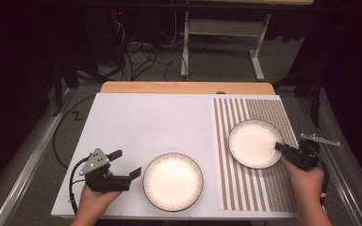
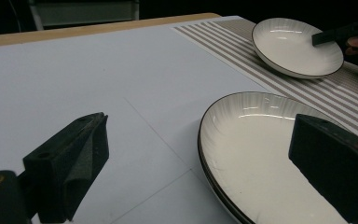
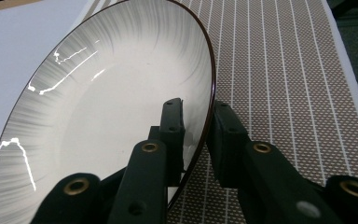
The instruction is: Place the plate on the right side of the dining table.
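Right tongs [image 3: 196, 126] clamped on rim of ribbed white plate [image 1: 255, 143] at its 4 o'clock; plate on striped placemat [image 1: 268, 188], tabletop's right. Left tongs [image 1: 125, 165] wide open, empty, beside second plate [image 1: 173, 181]. Judged glazed ceramic: stiff, slippery, chippable; rim only hold.

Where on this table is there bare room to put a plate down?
The white sheet is bare from its far edge to the near plate. The striped mat has bare room nearer than the far plate, which the right tongs clamp. Tightest is between near plate and left tongs.
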